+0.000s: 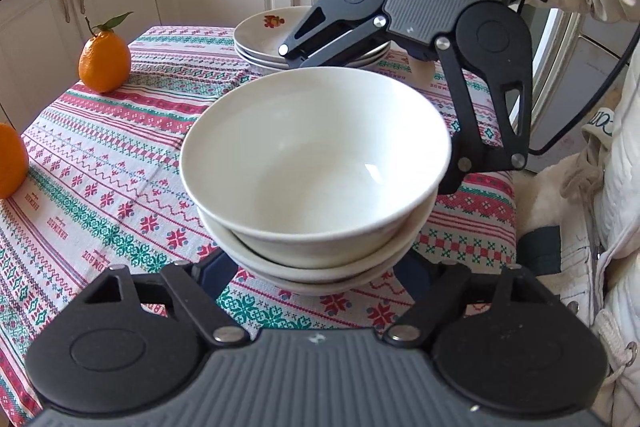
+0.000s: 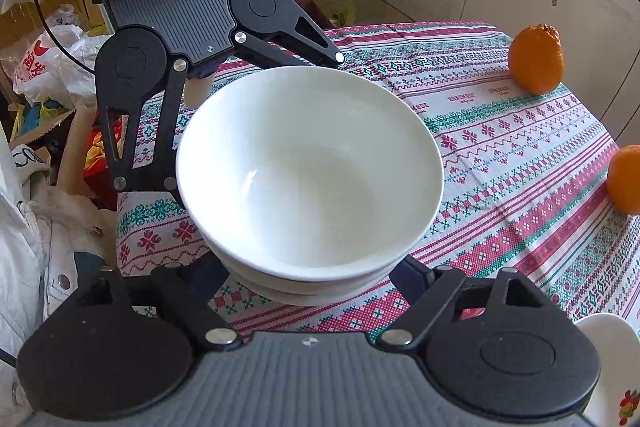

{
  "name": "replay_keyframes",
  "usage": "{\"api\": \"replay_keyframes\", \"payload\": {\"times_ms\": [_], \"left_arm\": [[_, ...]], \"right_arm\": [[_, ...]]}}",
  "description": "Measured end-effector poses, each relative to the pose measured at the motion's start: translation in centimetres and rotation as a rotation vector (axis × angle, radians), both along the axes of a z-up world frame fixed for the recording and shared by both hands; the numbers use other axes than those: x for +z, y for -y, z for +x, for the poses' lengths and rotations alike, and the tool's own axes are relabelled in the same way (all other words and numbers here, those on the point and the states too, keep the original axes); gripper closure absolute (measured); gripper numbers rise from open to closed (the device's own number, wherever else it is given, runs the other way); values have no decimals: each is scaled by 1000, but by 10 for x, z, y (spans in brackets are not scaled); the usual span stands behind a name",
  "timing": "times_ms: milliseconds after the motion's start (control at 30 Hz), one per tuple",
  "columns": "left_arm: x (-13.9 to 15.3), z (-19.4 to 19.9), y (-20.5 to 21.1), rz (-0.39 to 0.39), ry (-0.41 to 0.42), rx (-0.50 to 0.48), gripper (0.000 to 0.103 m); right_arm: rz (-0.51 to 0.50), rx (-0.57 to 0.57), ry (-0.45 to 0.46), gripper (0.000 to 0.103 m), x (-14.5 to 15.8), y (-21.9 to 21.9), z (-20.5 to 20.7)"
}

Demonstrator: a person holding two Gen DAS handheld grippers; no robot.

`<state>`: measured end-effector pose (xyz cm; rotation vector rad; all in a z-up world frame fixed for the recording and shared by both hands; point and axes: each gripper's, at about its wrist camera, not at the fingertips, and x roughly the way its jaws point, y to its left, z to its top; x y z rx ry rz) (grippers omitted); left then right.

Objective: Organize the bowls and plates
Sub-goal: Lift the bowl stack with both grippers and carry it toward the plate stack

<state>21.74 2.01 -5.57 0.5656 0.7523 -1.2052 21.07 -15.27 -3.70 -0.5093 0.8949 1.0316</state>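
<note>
Bowl stack (image 1: 316, 183), three plain white glossy bowls nested, sat mid-table on the cloth (image 1: 100, 163), plates (image 1: 264, 35) stacked on the far side. Left gripper (image 1: 316, 267) and right gripper (image 2: 316, 267) spread wide, cradling the stack from opposite sides, clamping nothing. Looked like bowl stacking was done or a two-sided shift; next needs an even squeeze, level lift.

White bowls (image 1: 316, 163) sit between black-and-grey claws; beyond them, a red, green and white patterned tablecloth (image 1: 120, 163), orange fruit (image 1: 104, 61), and flower-printed plates (image 1: 264, 35).
</note>
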Motion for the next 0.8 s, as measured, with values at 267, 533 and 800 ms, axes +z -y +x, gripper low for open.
{"api": "replay_keyframes", "payload": {"times_ms": [267, 533, 800], "left_arm": [[2, 0, 1, -13, -13, 21, 20], [18, -5, 14, -14, 26, 27, 19], [37, -7, 44, -13, 74, 23, 19]], "right_arm": [[-2, -13, -11, 14, 3, 1, 1], [6, -18, 26, 14, 18, 14, -4], [20, -28, 69, 14, 35, 45, -4]]}}
